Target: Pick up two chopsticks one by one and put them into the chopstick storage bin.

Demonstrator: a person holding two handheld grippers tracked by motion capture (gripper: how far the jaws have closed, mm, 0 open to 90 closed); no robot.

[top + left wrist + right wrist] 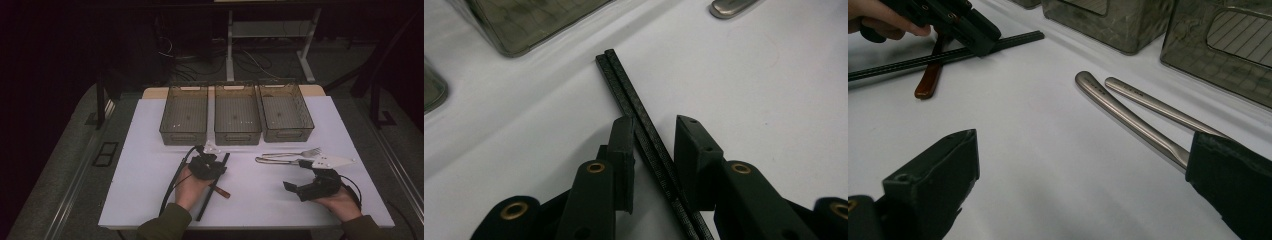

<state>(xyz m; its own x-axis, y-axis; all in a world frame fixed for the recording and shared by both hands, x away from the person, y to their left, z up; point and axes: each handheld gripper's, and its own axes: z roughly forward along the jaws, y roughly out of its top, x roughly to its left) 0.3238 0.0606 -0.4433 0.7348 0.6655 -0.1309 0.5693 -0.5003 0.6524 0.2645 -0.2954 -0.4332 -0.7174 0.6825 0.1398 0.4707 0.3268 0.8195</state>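
Three bins stand in a row along the far edge of the table (150,200): the left bin (184,114), the middle bin (237,113) and the right bin (286,111), just beside one another. Before the middle bin, the chopsticks (214,186) lie as a pair, running from near that bin toward the near edge. The left gripper (209,162) sits over their far part, one jaw on either side of the pair. A short utensil (222,192) lies across the chopsticks nearer the near edge. Before the right bin lie a fork (292,153) and, just nearer, a spoon (276,160), side by side. The right gripper (295,190) is near the near right corner.
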